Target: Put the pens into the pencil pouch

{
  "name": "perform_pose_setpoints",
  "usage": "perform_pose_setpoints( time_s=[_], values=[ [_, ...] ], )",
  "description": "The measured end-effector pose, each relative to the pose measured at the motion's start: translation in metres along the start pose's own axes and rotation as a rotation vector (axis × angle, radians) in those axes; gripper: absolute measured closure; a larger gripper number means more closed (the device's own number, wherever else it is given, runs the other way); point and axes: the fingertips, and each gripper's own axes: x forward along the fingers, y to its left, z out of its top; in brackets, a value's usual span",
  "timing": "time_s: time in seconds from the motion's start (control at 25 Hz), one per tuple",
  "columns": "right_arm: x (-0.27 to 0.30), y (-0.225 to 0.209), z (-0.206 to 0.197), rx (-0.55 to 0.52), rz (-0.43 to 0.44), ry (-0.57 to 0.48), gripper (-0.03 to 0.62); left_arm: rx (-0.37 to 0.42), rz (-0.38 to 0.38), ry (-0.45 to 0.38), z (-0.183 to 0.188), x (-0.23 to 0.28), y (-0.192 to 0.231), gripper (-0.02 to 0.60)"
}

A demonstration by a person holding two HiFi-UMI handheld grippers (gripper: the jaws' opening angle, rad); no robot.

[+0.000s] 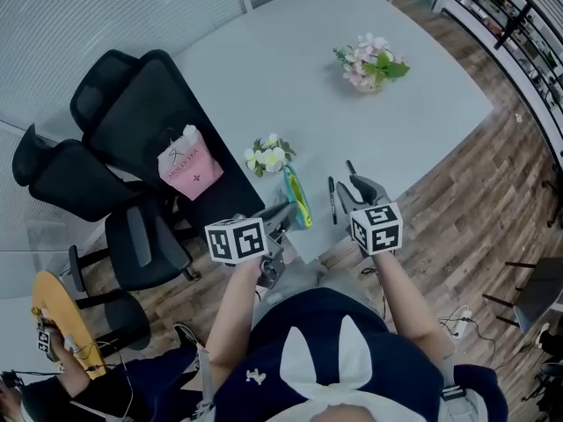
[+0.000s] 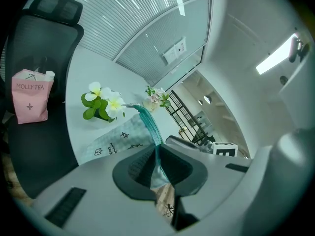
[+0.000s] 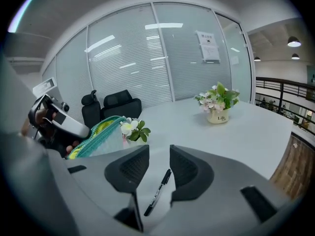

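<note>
The left claw [image 2: 156,155] is closed tight on the teal zipper edge of a pale fabric pencil pouch with small black doodles [image 2: 117,145], pinching the cloth between its dark pads. The pouch stretches away from that grip over the pale grey desk [image 1: 290,69] near its front edge, and in the right gripper view a yellow lining shows along its teal rim. The right claw [image 3: 159,156] stands wide apart and holds nothing. A slim black pen [image 3: 157,191] lies flat on the desk in the gap between its jaws, with neither pad pressing on it. In the head view the pen lies just to the right of the pouch, between the two claws. Just beyond the pouch stands a small pot of white flowers with green leaves [image 1: 268,156], and a pot of pink flowers [image 1: 373,63] sits well apart, farther along the desk. A pink paper bag [image 1: 189,163] rests on a black office chair [image 1: 132,104] drawn up to the desk's left side.
</note>
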Motion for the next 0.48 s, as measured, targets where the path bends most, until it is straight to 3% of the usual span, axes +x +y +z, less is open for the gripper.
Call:
perform_pose_setpoints(
  time_s=[0.48],
  values=[
    [0.083,-0.01,-0.059,-0.017,-0.005,0.237,0.45,-0.002,-0.054,0.047,0.001,0.009,0.005,0.537]
  ],
)
